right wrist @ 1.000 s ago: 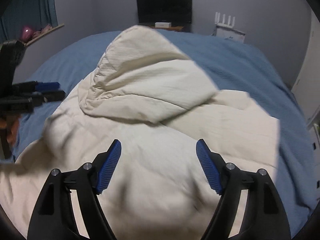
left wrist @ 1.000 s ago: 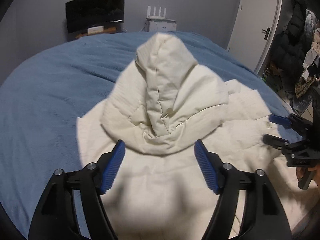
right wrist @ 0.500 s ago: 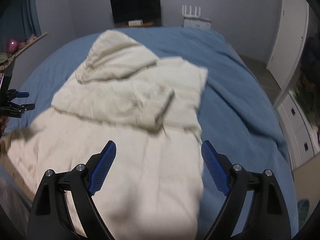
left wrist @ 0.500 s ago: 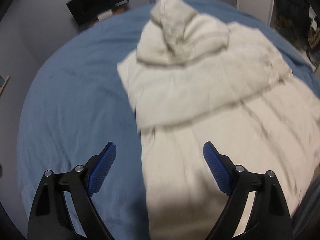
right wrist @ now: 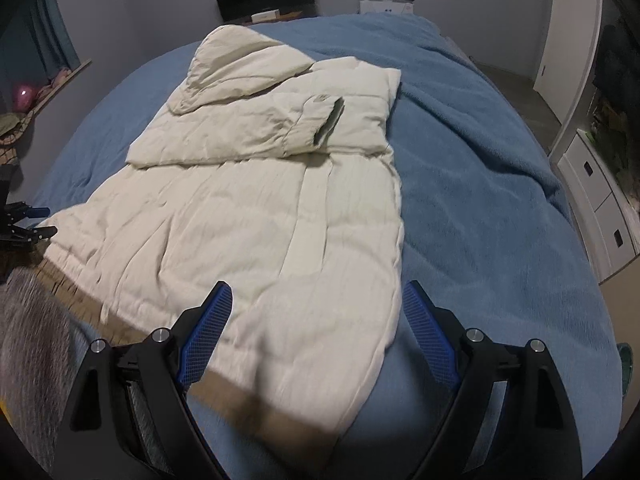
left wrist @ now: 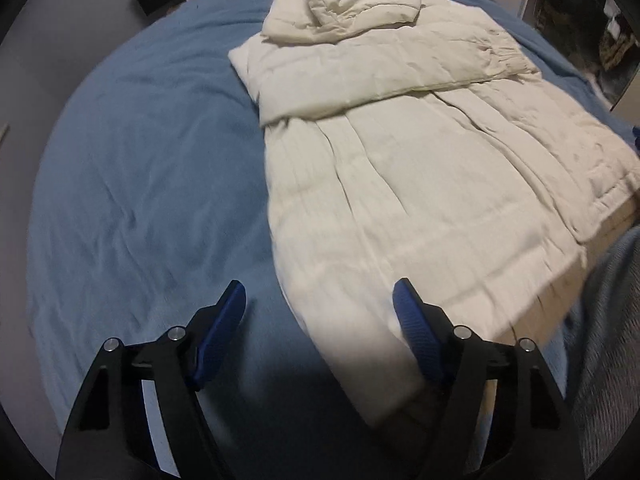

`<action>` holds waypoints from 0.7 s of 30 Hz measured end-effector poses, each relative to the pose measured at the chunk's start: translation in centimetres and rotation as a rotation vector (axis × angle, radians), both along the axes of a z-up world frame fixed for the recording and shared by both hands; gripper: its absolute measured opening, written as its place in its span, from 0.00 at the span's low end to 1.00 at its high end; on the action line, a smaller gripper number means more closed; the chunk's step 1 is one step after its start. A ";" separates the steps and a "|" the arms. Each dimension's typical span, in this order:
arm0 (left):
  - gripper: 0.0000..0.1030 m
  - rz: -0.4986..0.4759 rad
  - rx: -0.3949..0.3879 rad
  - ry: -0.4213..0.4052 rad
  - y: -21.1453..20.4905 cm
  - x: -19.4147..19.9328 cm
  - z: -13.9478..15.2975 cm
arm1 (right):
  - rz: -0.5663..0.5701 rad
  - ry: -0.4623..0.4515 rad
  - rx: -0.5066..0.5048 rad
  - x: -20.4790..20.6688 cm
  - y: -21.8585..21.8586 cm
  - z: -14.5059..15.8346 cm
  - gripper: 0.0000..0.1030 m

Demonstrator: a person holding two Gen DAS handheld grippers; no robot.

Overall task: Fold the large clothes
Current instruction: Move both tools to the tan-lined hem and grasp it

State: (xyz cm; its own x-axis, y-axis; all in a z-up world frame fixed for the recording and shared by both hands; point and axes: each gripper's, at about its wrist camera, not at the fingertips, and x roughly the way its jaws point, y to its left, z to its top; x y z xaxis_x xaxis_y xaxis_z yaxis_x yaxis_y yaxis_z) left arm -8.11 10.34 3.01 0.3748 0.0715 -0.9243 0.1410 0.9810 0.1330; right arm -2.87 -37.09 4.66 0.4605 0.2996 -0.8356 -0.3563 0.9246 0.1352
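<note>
The left hand-held gripper (left wrist: 318,300) hangs over the near left corner of the hem, jaws apart and closing, with nothing pinched. The hem corner lies below and between the pads; the left pad is over bare bed (left wrist: 140,168). The right hand-held gripper (right wrist: 318,300) is spread wide over the near right hem corner and grips nothing.

The cream padded jacket (right wrist: 260,220) lies flat on the blue bed, hem nearest both grippers, body running away from them. Beyond the body, the sleeves (right wrist: 312,128) are folded across the chest; the cuff of the upper one opens toward the right side. Farthest out, the hood (right wrist: 236,68) is laid over the collar.

Handling judgement:
- Soft, quilted and bulky; it compresses under the pads and springs back.
- Probably light for its size, but limp, so it sags between two holds.
- The shell fabric looks smooth and may slip; take a deep bite, not the edge alone.

Recommended holds: the two hem corners directly under the grippers, each taken through all layers. Lift both evenly and carry the hem toward the hood, so that the folded sleeves stay trapped inside.
</note>
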 end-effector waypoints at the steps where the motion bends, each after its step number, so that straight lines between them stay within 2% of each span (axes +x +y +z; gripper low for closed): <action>1: 0.71 0.016 -0.024 -0.007 0.2 -0.5 -0.1 | 0.002 0.009 -0.002 -0.4 0.0 -0.2 0.81; 5: 0.71 0.054 -0.089 -0.034 0.8 -1.6 0.1 | -0.018 0.050 0.019 -2.0 -0.8 -0.8 0.81; 11: 0.69 0.035 -0.105 -0.065 0.5 -2.4 0.5 | -0.036 0.078 0.045 -3.8 -1.7 -1.0 0.81; 17: 0.67 0.016 -0.207 -0.088 0.9 -3.3 0.8 | 0.004 0.107 0.054 -3.6 -0.7 -1.6 0.81; 21: 0.67 0.015 -0.269 -0.070 1.3 -2.8 0.7 | -0.015 0.143 0.058 -2.4 -0.5 -2.8 0.81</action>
State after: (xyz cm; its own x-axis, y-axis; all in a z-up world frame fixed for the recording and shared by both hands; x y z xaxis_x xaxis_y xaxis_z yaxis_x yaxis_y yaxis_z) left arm -10.92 11.61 3.75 0.4394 -0.1673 -0.8826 0.1261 0.9843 -0.1237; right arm -5.23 -37.62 1.84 0.3423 0.3433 -0.8746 -0.3159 0.9187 0.2369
